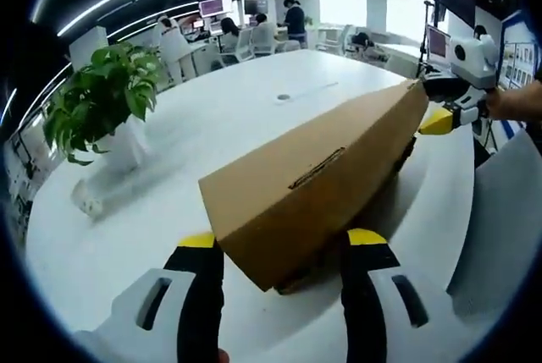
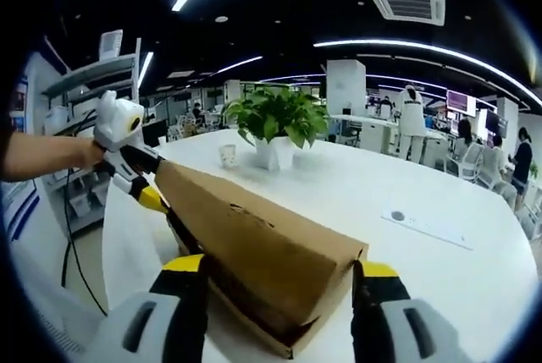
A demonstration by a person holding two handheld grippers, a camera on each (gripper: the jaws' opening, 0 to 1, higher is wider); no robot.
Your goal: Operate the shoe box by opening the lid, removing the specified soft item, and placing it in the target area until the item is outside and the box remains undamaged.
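The long brown cardboard shoe box lies on the white round table, lid closed, with a slot-shaped cut-out on its upper face. In the left gripper view its near end sits at 6 o'clock between the two black, yellow-tipped jaws of the left gripper, which stand spread to either side of that end; whether they press the cardboard cannot be told. The box runs away toward 2 o'clock, where the right gripper meets its far end, held by a person's hand.

In the right gripper view the same box stretches from 6 o'clock toward 10 o'clock. The right gripper has its jaws spread astride the near end, contact unclear. The left gripper is at the far end.

A leafy green plant in a white pot stands beyond the box at 12 o'clock, a small white cup just beside it. Seated people occupy desks in the background.
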